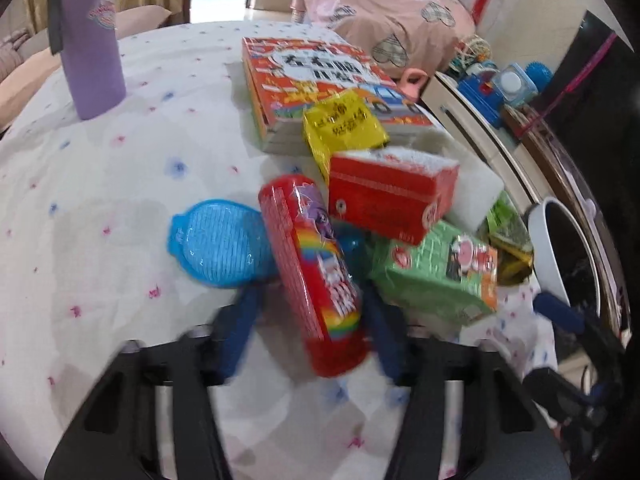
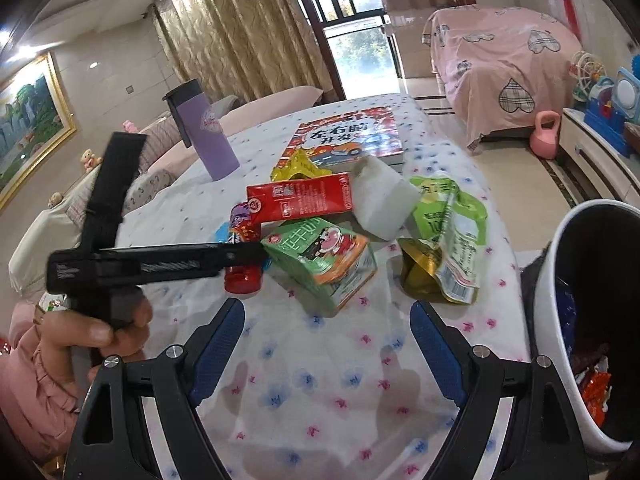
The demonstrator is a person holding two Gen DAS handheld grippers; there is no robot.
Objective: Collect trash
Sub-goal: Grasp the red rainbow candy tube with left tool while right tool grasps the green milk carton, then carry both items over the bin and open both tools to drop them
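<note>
A red snack tube [image 1: 316,276] with a rainbow stripe is being grabbed – this looks like the pick-up step. The left gripper [image 1: 312,334] has its blue fingers [image 1: 240,328] on both sides of the tube, but the picture is blurry, so it cannot be told whether they are squeezed tight yet.

The tube lies on the flowery tabletop [image 1: 100,200] in a heap with a red carton [image 1: 392,196], a green carton [image 1: 436,272] and a yellow packet [image 1: 344,124].

The right gripper [image 2: 328,340] is spread wide with nothing in it.

Next, the tube likely has to be lifted and carried to the white bin [image 2: 556,280], seen at 3 o'clock from the right camera – trash is already inside.

On the book [image 2: 348,136] the big words "左右脑开发" can be read. The cartons' writing is too small.
</note>
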